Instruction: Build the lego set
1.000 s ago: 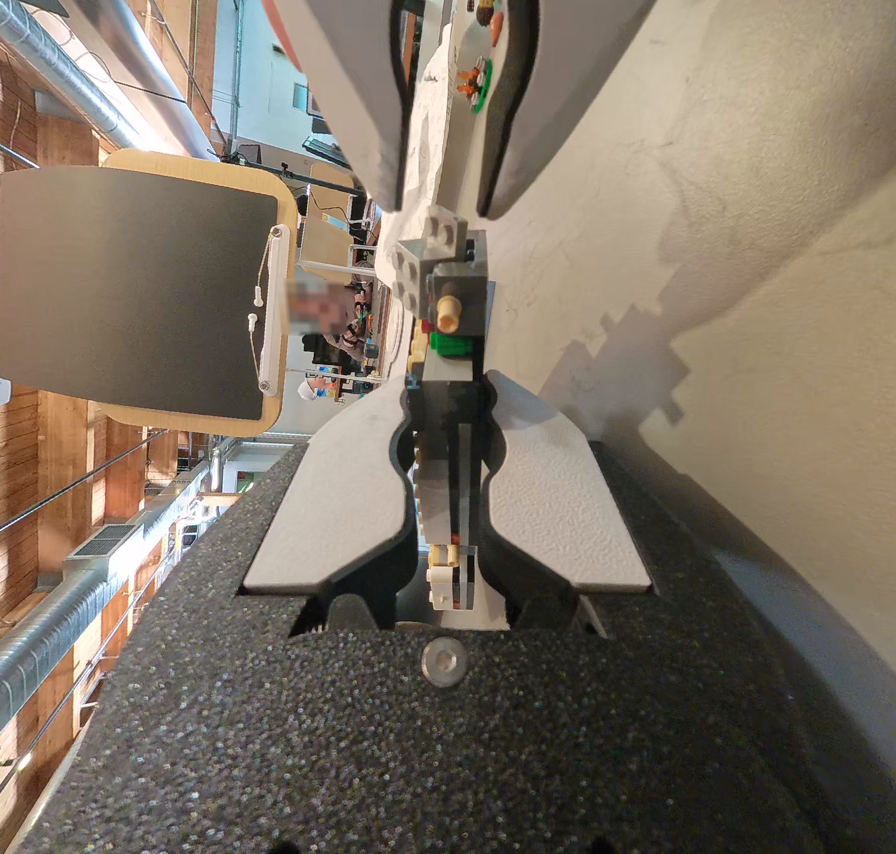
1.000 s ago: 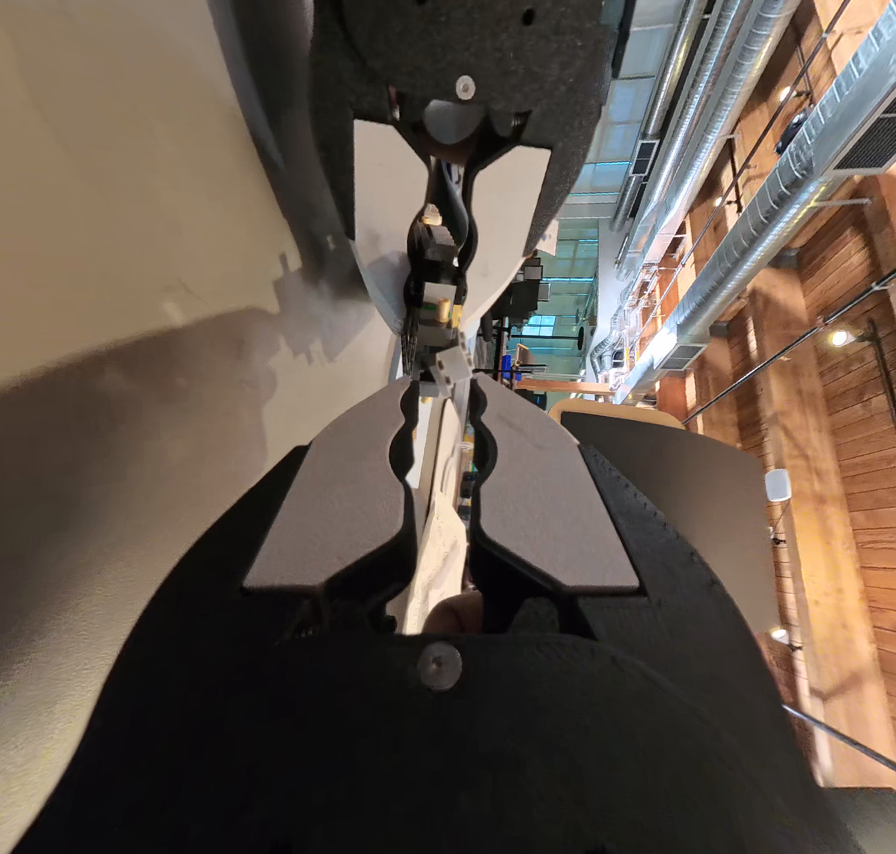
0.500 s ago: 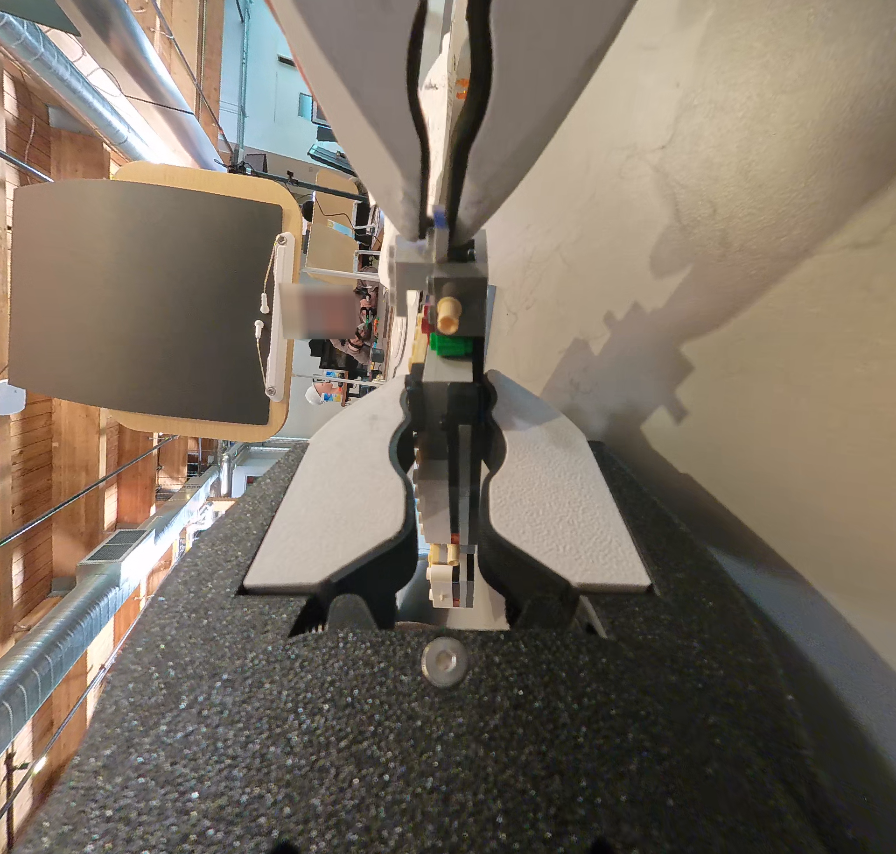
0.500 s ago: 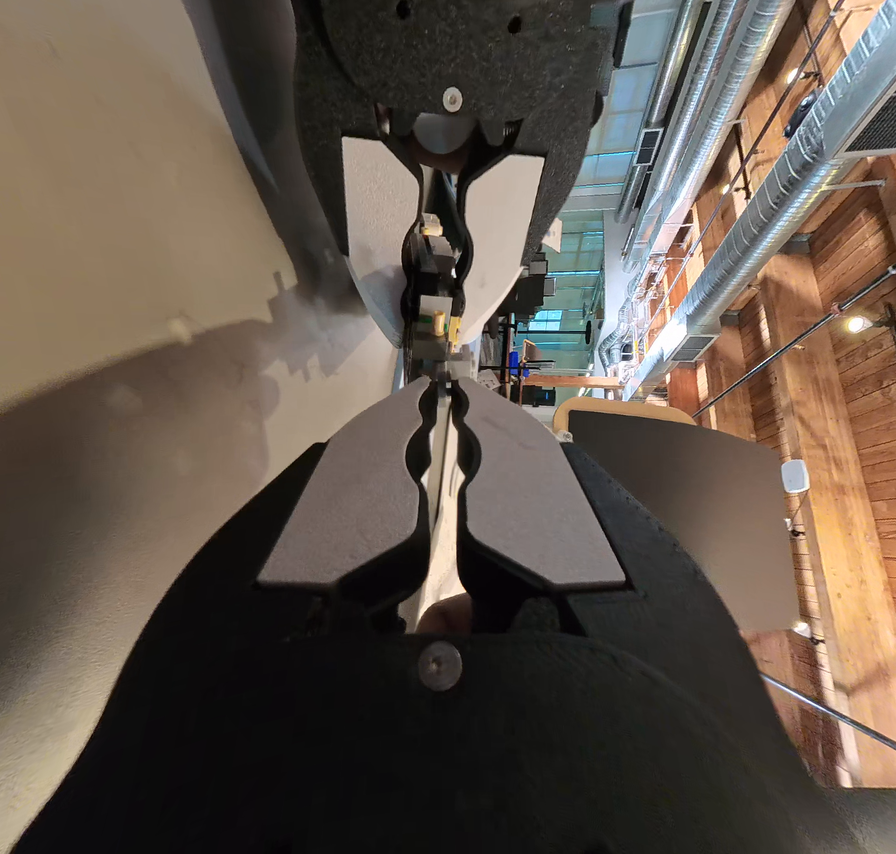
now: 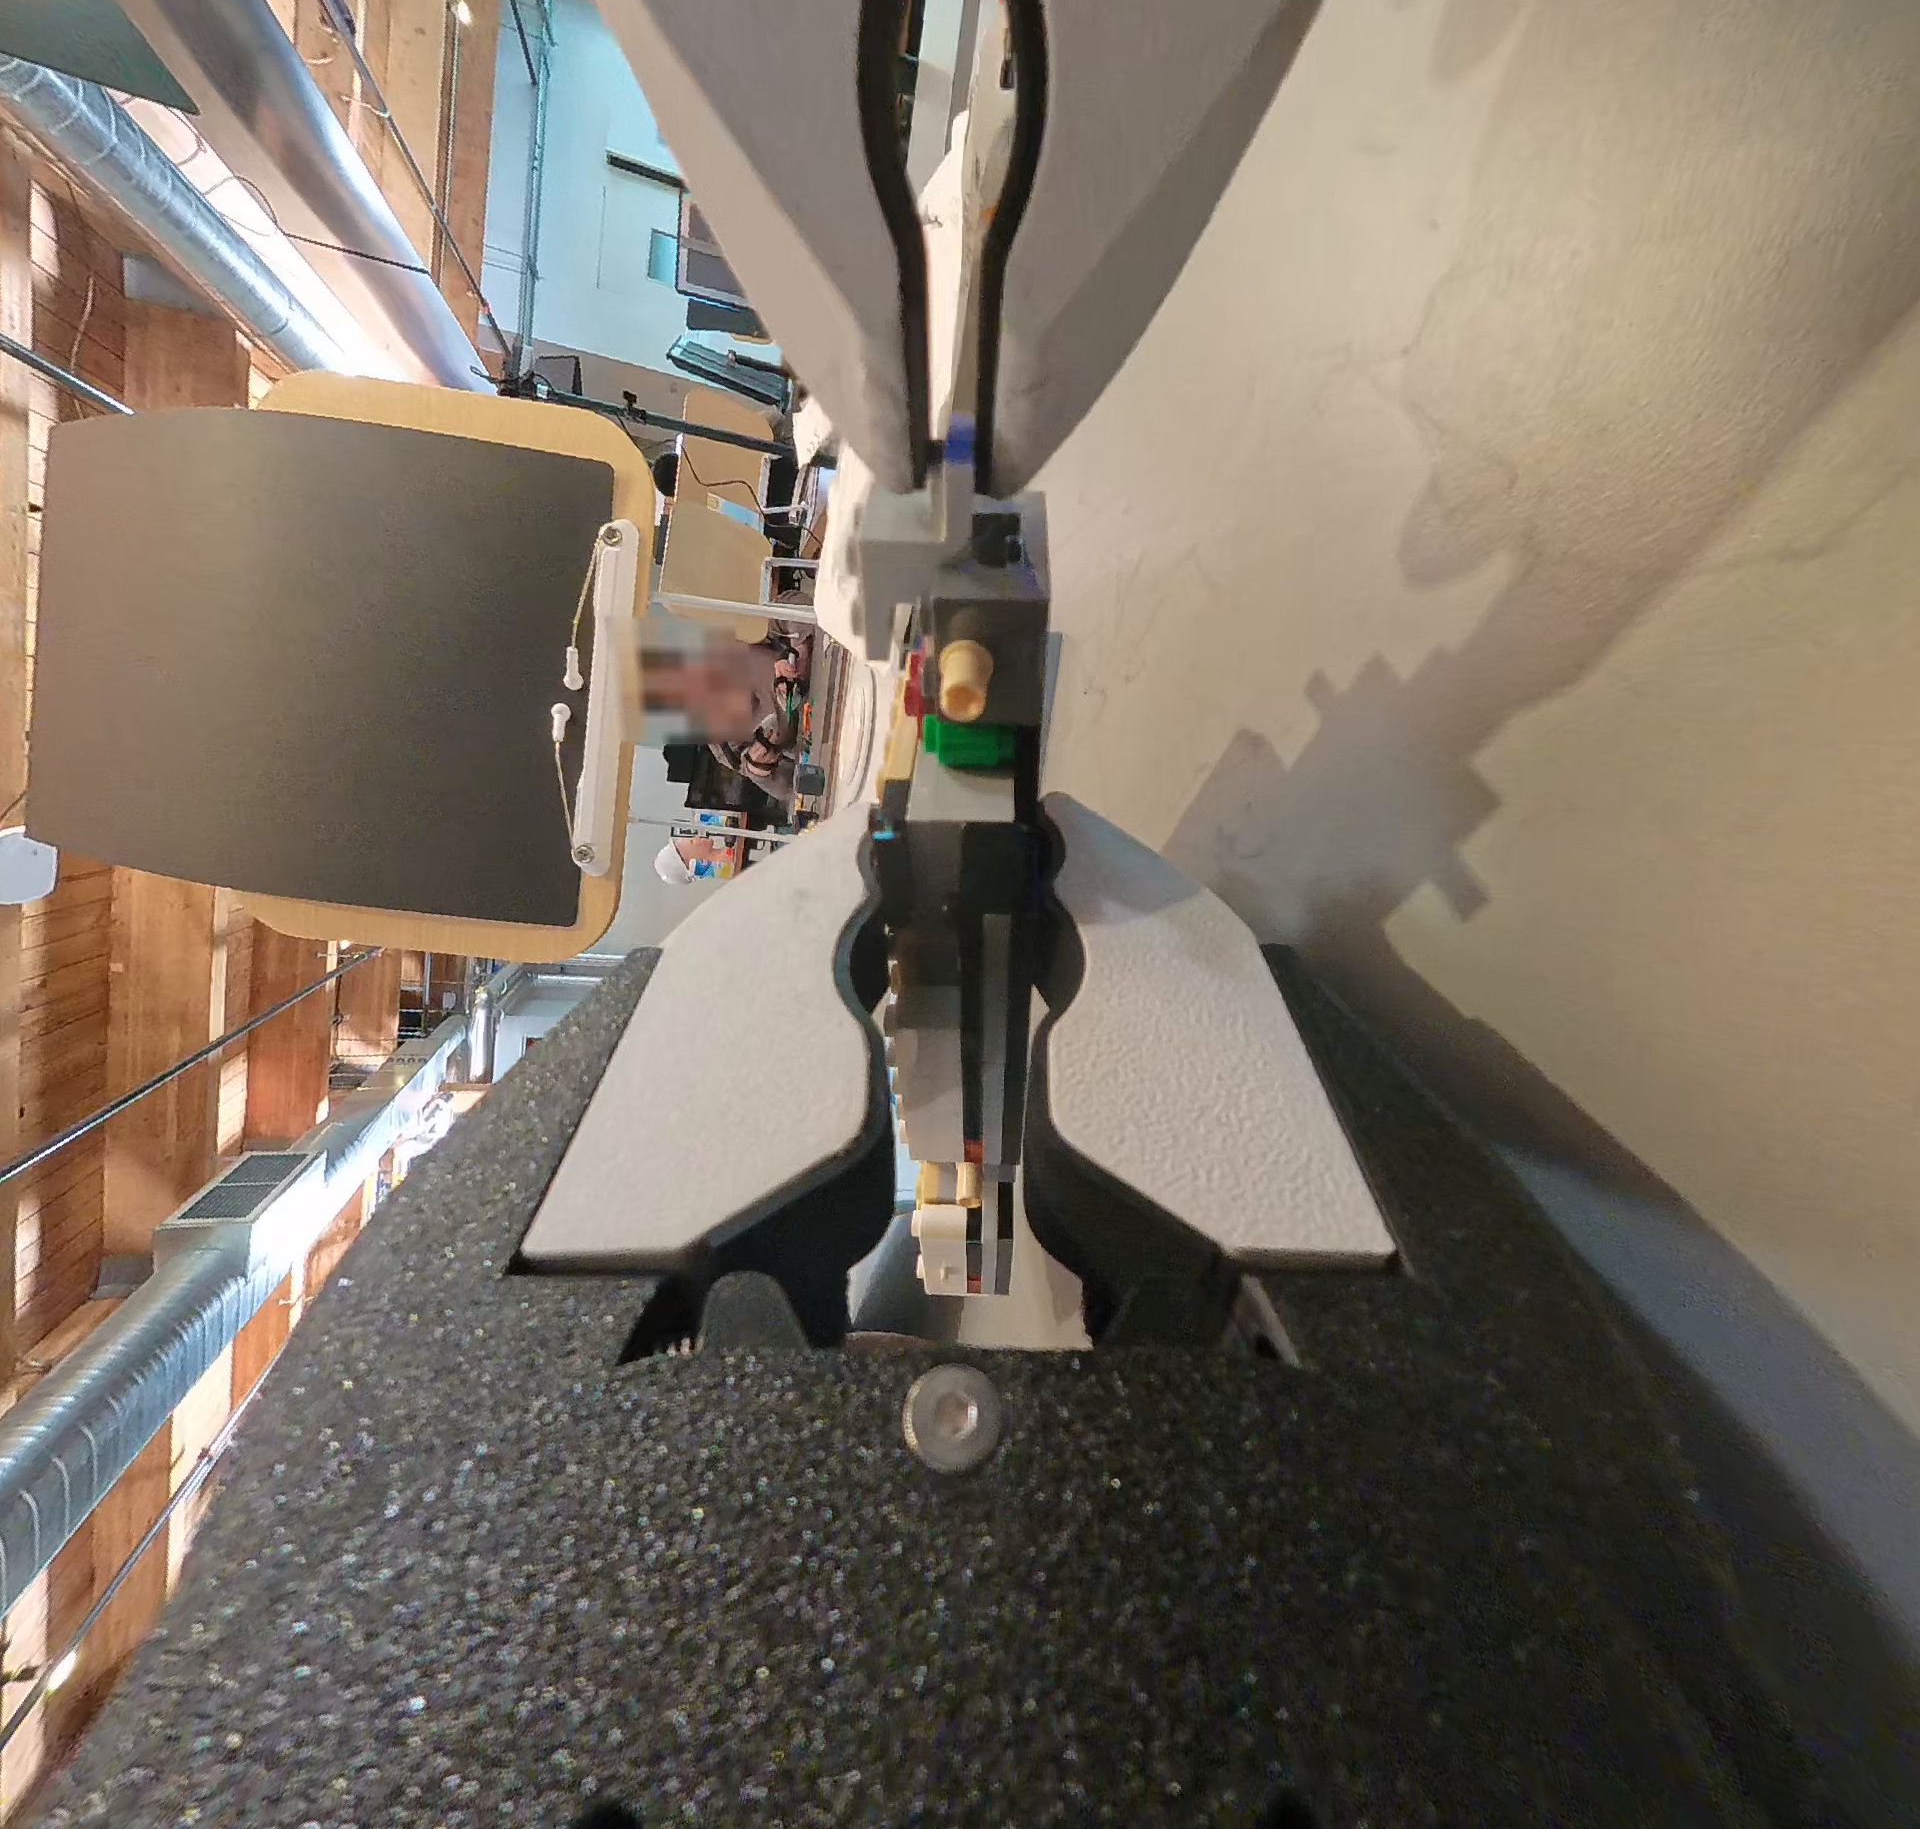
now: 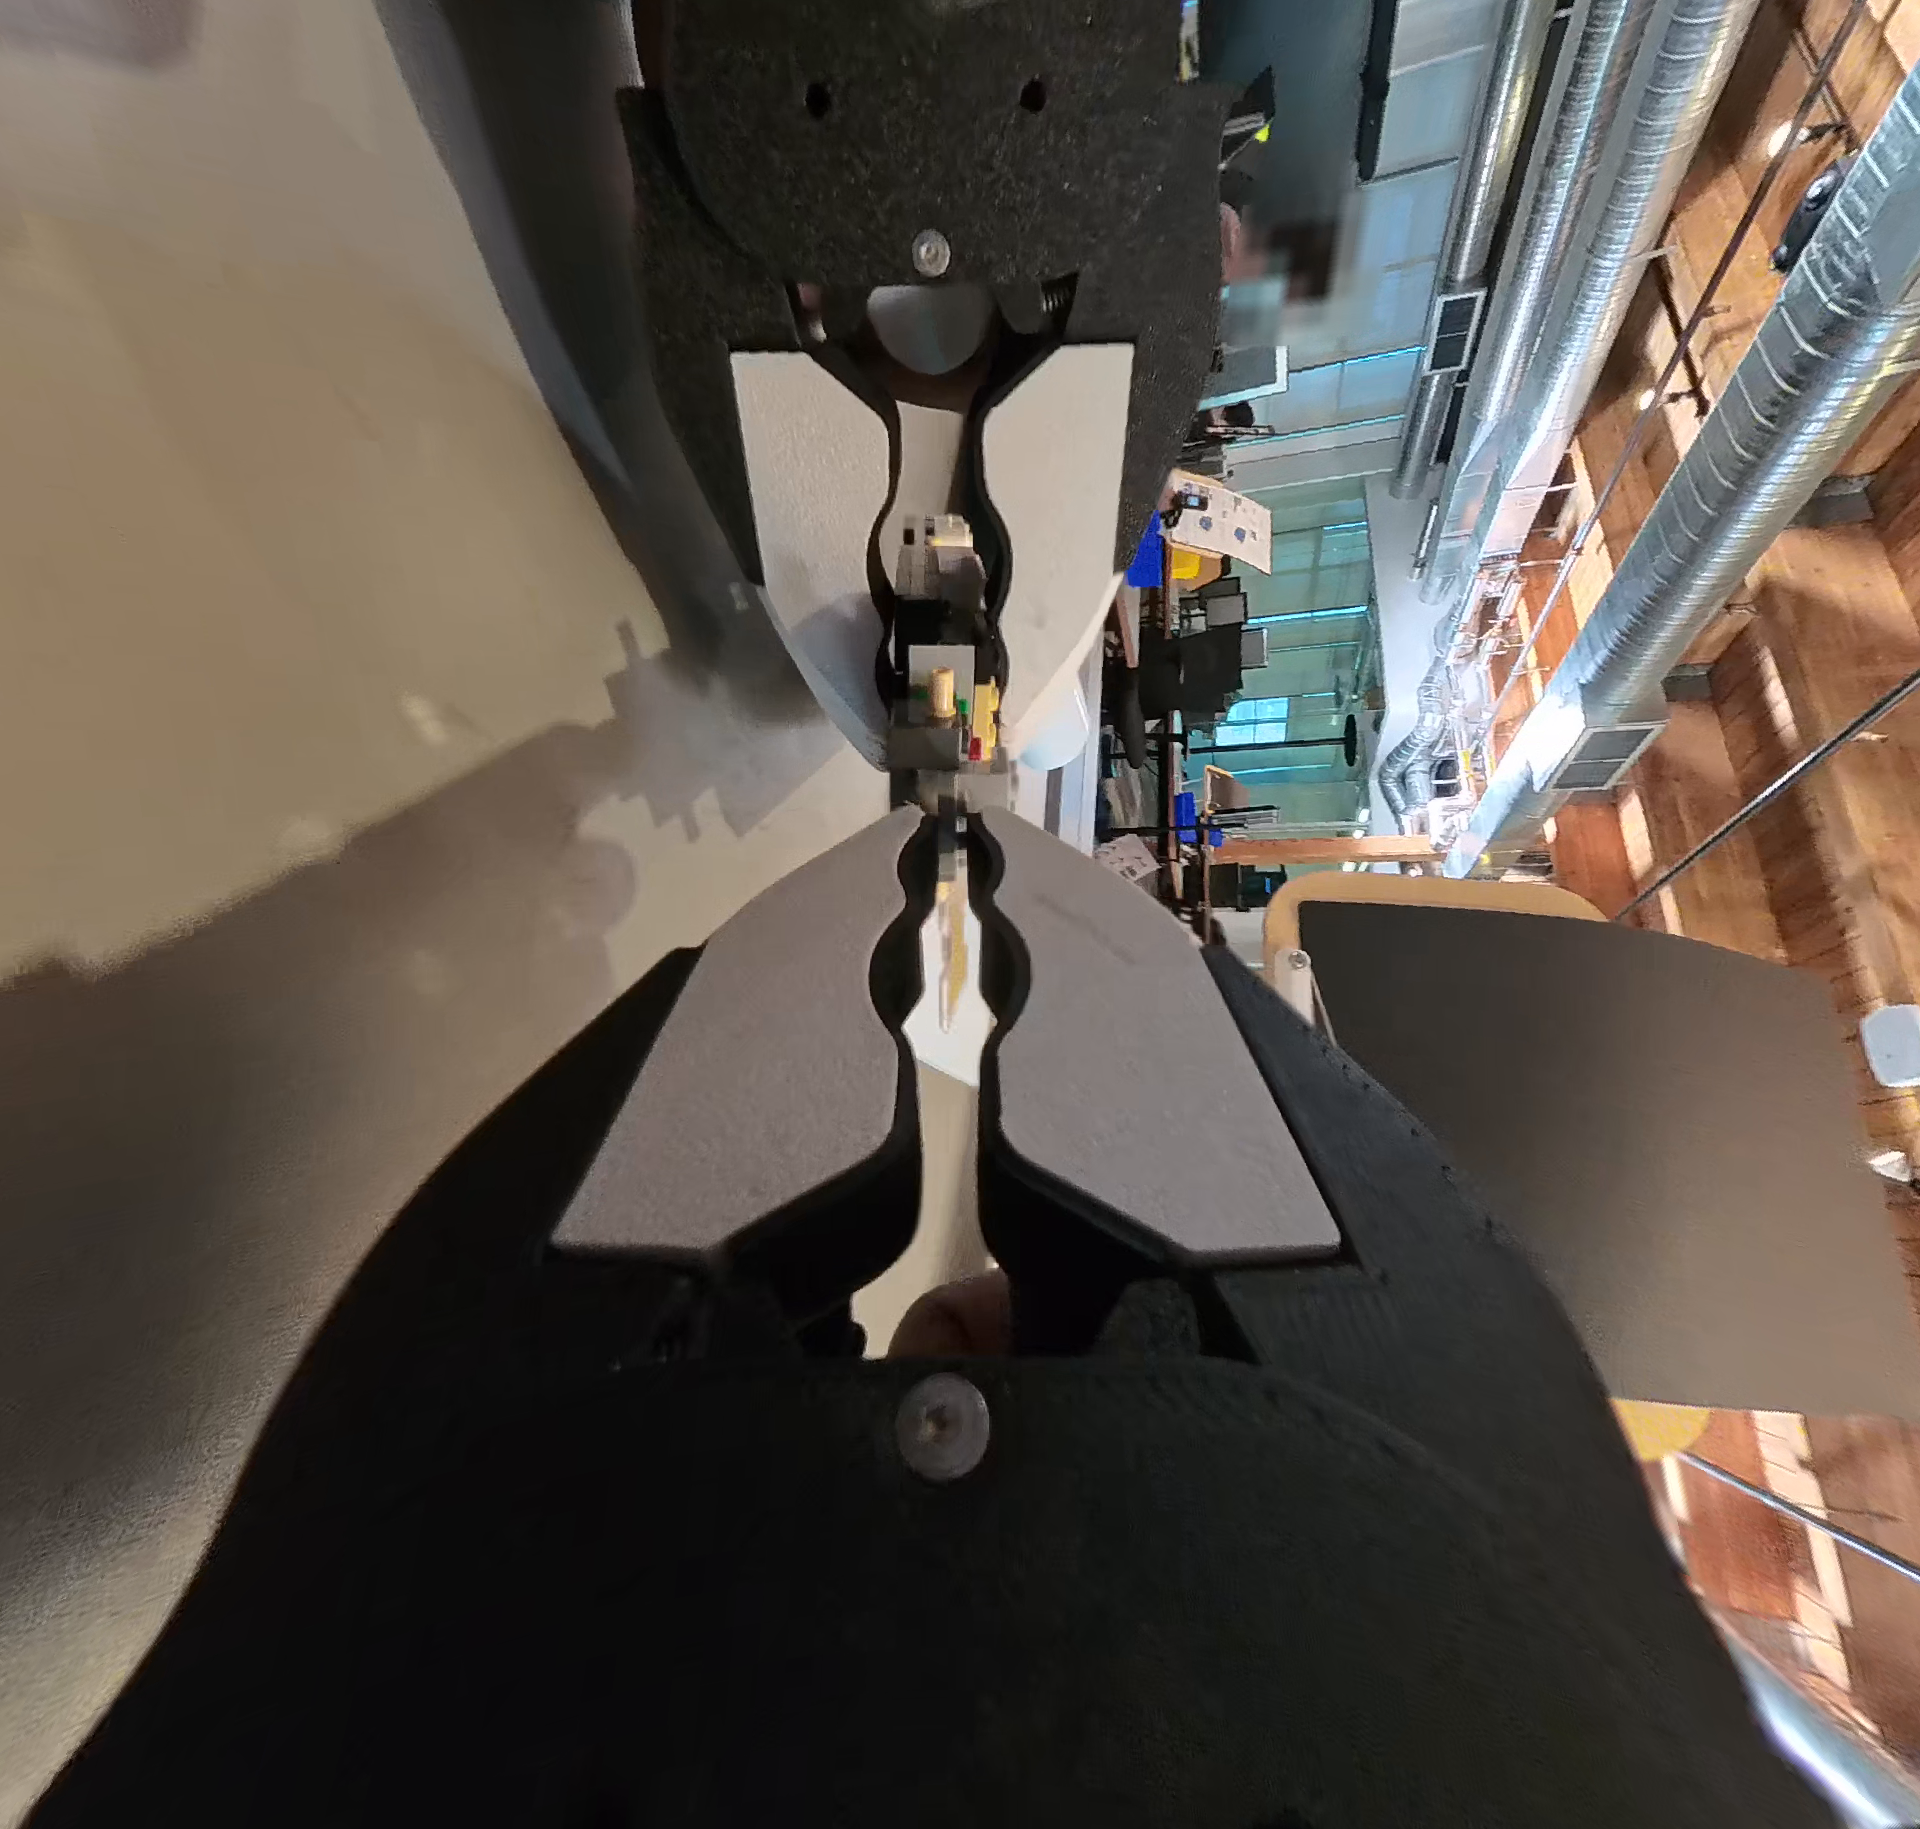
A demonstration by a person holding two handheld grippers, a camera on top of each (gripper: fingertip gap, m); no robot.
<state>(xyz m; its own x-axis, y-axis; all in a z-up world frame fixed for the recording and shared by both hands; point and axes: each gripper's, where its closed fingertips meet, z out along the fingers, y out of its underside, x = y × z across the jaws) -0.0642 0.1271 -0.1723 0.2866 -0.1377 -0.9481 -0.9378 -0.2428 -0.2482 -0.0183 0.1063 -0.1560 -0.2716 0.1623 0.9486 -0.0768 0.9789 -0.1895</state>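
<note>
Grey and black plastic bricks make up the small brick assembly (image 5: 971, 844) that my left gripper (image 5: 961, 823) clamps lengthwise, both pads pressed on its dark sides; a tan peg (image 5: 961, 678) and a green brick (image 5: 971, 740) project past my fingertips. My right gripper (image 6: 948, 823) meets it head-on, fingertips pinched on a thin light-grey piece (image 5: 914, 543) at the assembly's far end. Both grippers hang just beside the beige table surface (image 5: 1455, 429). Risk, as I judge it: the right-hand pinch covers only a narrow edge, so any twist between my two hands could slip it off or pop a brick loose. Uneven pull could also skew the assembly in the left pads. Containers: none is visible near the grippers, so there are no contents to report.
</note>
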